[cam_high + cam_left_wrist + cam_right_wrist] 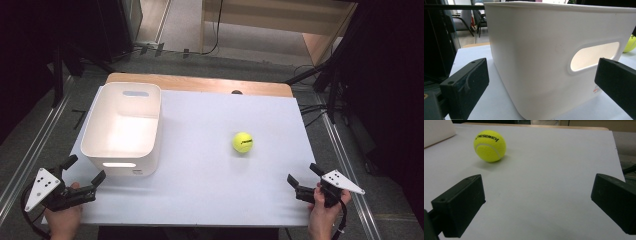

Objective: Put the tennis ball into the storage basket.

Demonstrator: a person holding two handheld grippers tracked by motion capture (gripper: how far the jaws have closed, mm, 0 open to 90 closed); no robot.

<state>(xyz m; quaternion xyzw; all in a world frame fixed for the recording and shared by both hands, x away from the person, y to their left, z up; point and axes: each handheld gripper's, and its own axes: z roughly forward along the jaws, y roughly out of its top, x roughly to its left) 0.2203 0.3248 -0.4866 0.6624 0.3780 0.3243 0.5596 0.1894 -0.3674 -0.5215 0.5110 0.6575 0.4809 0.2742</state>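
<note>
progress: nothing started, I judge | tennis ball (242, 142) sits loose on the worktop (200, 190), right of centre, well apart from the white bin (121, 131) at far left; bin looks empty | left tongs (86, 176) wide, just near of the bin; right tongs (301, 181) wide, near right, short of the ball | left to do: grab ball, likely drop in bin

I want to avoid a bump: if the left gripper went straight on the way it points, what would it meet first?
Most likely the white bin: its near wall with the handle slot fills the space ahead of the left gripper, whose jaws stand open and hold nothing. The gap between them is hard to judge.
</note>
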